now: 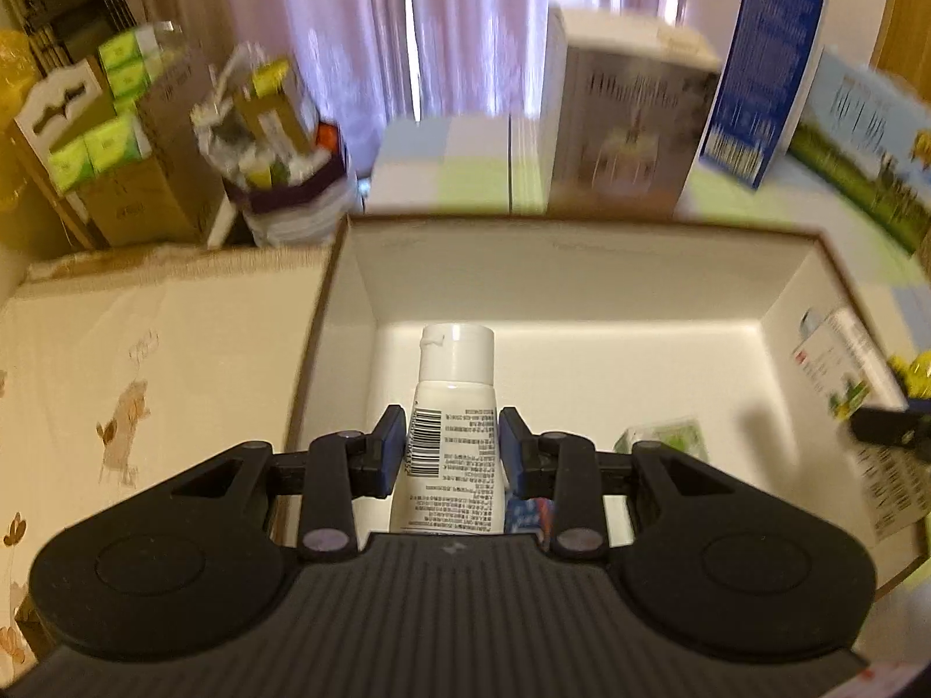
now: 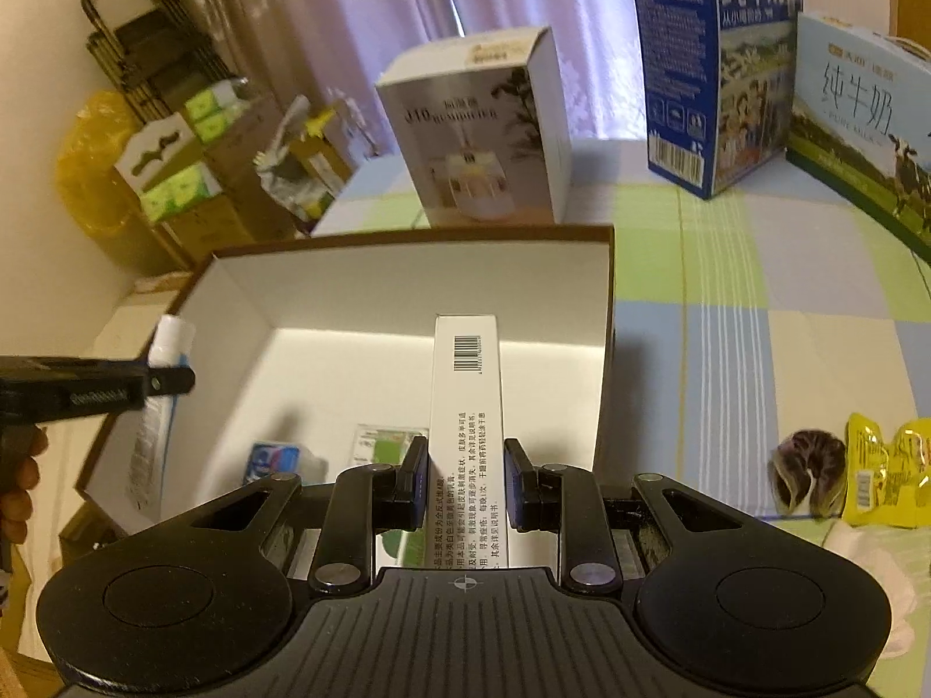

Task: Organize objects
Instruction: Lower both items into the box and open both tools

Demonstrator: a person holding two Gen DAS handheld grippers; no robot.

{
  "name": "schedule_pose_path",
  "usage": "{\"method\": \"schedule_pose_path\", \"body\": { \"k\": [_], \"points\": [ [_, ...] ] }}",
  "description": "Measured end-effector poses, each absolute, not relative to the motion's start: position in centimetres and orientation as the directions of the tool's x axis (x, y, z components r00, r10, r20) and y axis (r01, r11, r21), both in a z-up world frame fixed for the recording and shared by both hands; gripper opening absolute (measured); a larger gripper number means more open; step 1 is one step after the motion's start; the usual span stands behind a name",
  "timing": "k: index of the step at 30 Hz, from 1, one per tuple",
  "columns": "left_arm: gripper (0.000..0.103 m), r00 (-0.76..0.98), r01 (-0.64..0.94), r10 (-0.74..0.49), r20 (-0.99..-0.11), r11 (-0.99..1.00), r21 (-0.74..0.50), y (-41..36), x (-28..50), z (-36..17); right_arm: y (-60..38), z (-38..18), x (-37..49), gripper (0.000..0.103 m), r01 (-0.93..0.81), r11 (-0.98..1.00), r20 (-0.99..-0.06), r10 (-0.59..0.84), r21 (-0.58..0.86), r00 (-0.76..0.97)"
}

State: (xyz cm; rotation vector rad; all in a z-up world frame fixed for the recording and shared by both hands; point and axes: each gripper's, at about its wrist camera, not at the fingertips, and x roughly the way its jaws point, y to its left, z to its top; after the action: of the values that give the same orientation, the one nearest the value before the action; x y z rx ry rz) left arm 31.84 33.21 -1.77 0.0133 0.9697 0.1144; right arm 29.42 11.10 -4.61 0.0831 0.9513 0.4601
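white tube (image 1: pixel 451 407) pinched in my left gripper (image 1: pixel 451 445), slim carton (image 2: pixel 465 407) clamped in my right gripper (image 2: pixel 465 480), i'm lowering both flat into the open box (image 2: pixel 605 302), apart.

Left gripper (image 1: pixel 451 451): fingers clamped on a tube (image 1: pixel 448 401), held level; right gripper (image 2: pixel 465 480): fingers gripping a carton (image 2: pixel 465 407); a hand (image 2: pixel 17 483) behind the left.
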Motion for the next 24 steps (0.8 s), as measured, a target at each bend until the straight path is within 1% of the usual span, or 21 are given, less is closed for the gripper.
{"method": "schedule_pose_path", "body": {
  "k": [7,12,15,16,17,21,23,24],
  "points": [
    [0.03,0.48,-0.071,0.095,-0.872,0.995,0.07,33.4,32.8,-5.1,12.1,-6.0,29.8,0.023,-0.333,0.915,-0.794,0.373,0.228,0.481],
    [0.03,0.444,-0.061,0.088,-0.892,0.996,0.068,33.6,33.3,-6.2,12.5,-6.4,30.0,0.023,-0.325,0.923,-0.804,0.347,0.204,0.483],
    [0.03,0.45,-0.051,0.086,-0.889,0.996,0.071,33.6,33.2,-6.2,12.5,-6.6,30.1,0.023,-0.314,0.929,-0.807,0.334,0.196,0.487],
    [0.031,0.452,-0.045,0.081,-0.888,0.997,0.067,33.6,33.2,-6.1,12.5,-6.5,30.2,0.023,-0.31,0.931,-0.807,0.329,0.191,0.49],
    [0.036,0.455,-0.042,0.076,-0.887,0.997,0.064,33.7,33.1,-6.0,12.4,-6.5,30.2,0.023,-0.305,0.934,-0.807,0.324,0.188,0.494],
    [0.046,0.472,-0.04,0.076,-0.878,0.997,0.065,33.6,32.7,-5.3,12.2,-6.4,30.5,0.023,-0.267,0.946,-0.804,0.3,0.182,0.514],
    [0.057,0.475,-0.042,0.072,-0.877,0.997,0.06,33.6,32.5,-5.0,12.2,-6.2,30.7,0.023,-0.26,0.951,-0.806,0.283,0.167,0.519],
    [0.059,0.478,-0.041,0.071,-0.876,0.997,0.058,33.6,32.3,-4.8,12.3,-6.1,30.7,0.025,-0.262,0.952,-0.808,0.277,0.157,0.521]
  ]
}}
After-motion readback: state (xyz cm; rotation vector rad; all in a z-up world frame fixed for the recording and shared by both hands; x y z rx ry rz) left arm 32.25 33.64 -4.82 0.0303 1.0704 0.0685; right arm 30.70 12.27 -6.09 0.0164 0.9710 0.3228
